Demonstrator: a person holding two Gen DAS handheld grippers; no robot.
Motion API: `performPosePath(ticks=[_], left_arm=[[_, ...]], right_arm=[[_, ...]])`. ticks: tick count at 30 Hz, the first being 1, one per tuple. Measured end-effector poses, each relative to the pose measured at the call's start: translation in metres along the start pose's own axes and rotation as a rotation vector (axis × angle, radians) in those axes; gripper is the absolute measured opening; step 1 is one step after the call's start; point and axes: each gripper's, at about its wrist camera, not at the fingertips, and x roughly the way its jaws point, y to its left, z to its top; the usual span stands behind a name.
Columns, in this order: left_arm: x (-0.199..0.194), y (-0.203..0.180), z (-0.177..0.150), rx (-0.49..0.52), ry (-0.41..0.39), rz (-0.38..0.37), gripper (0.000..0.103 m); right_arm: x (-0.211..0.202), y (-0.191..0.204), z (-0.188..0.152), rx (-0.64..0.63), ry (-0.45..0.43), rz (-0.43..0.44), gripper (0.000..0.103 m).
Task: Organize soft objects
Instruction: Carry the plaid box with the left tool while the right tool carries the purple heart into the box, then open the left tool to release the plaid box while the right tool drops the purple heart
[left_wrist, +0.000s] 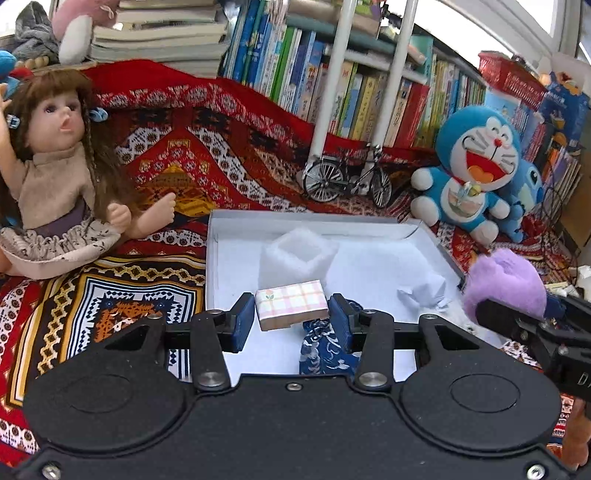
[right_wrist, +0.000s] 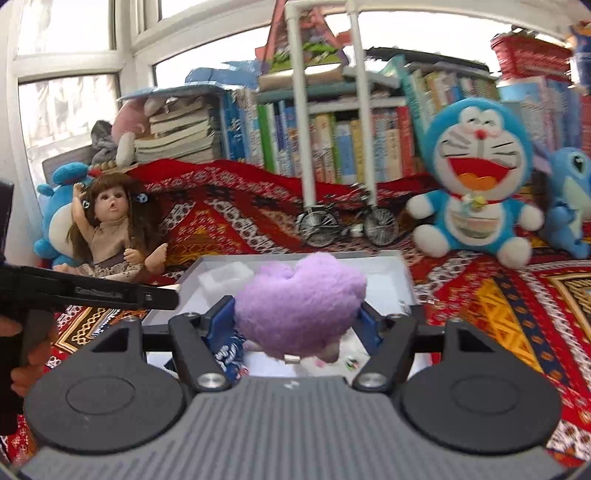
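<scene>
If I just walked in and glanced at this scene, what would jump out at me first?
Probably the fluffy purple heart plush, squeezed between the right gripper fingers above the open white box. Next, the grinning blue cat plush sitting on the red patterned cloth before the bookshelf, and the long-haired doll at the left. The left gripper holds a small plaid packet over the box.
</scene>
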Motion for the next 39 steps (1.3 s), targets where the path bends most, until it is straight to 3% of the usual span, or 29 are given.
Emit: performPosePath(ticks=[6,13,22,31,35,36,39], left_arm=[[0.032,0.003,0.004,-0.013,0.072,0.026,0.043],[0.064,0.012,0.011,-0.058,0.138,0.035,0.043],[0.083,0.014,0.012,-0.049,0.143,0.062,0.043],[0.085,0.014,0.009,-0.033,0.143,0.064,0.043],[0.086,0.011,0.008,-0.009,0.138,0.075,0.043],[0.086,0.011,0.008,-0.006,0.14,0.075,0.044],[0.084,0.011,0.01,-0.007,0.144,0.074,0.048]], right_arm=[[0.042,-0.008,0.018,0.081,0.095,0.056,0.07],[0.07,0.001,0.006,0.041,0.149,0.064,0.07],[0.09,0.007,-0.006,-0.019,0.193,0.057,0.071],[0.097,-0.007,-0.017,0.027,0.212,0.045,0.071],[0.095,-0.008,-0.018,0.029,0.209,0.046,0.073],[0.095,-0.007,-0.018,0.027,0.207,0.045,0.08],[0.093,-0.007,-0.018,0.032,0.199,0.048,0.083]])
